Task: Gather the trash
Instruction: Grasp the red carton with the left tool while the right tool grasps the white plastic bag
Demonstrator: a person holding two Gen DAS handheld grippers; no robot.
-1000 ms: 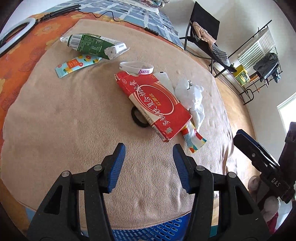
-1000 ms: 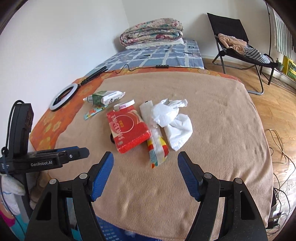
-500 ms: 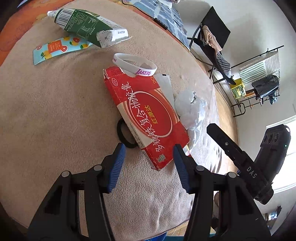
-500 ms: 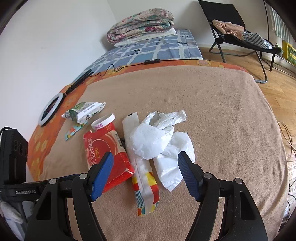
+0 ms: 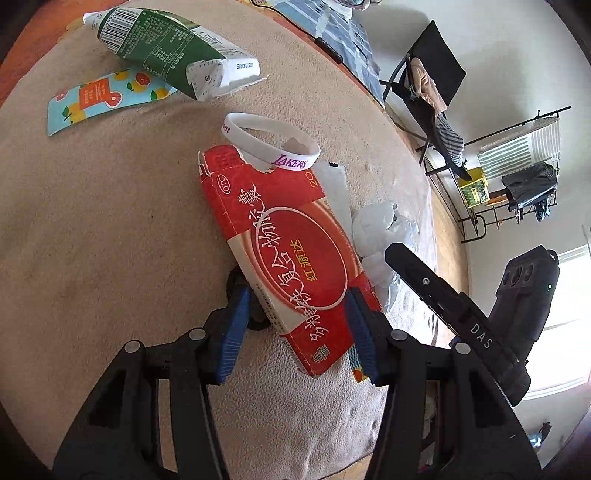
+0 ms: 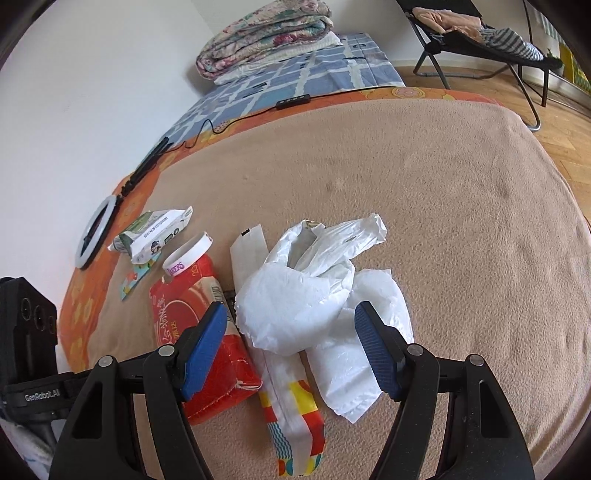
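Observation:
A flat red carton (image 5: 284, 243) lies on the tan blanket (image 5: 92, 229). My left gripper (image 5: 295, 325) is open, its blue fingers on either side of the carton's near end. The carton also shows in the right wrist view (image 6: 195, 325). My right gripper (image 6: 291, 350) is open over a crumpled white plastic bag (image 6: 306, 299), which lies between its fingers. A striped wrapper (image 6: 295, 417) lies under the bag. A green and white pack (image 5: 166, 44), a fruit-print wrapper (image 5: 103, 96) and a white Lakers wristband (image 5: 273, 144) lie farther off.
A black ring (image 5: 236, 284) lies partly under the carton. A ring light (image 6: 96, 229) and cable lie on the orange sheet at the left. Folded quilts (image 6: 266, 37) sit at the bed's far end. A black folding chair (image 6: 480, 33) stands on the wood floor beyond.
Both grippers have moved forward and down toward the trash. The left now straddles the red carton's near end; the right now straddles the white bag. Both stay open.

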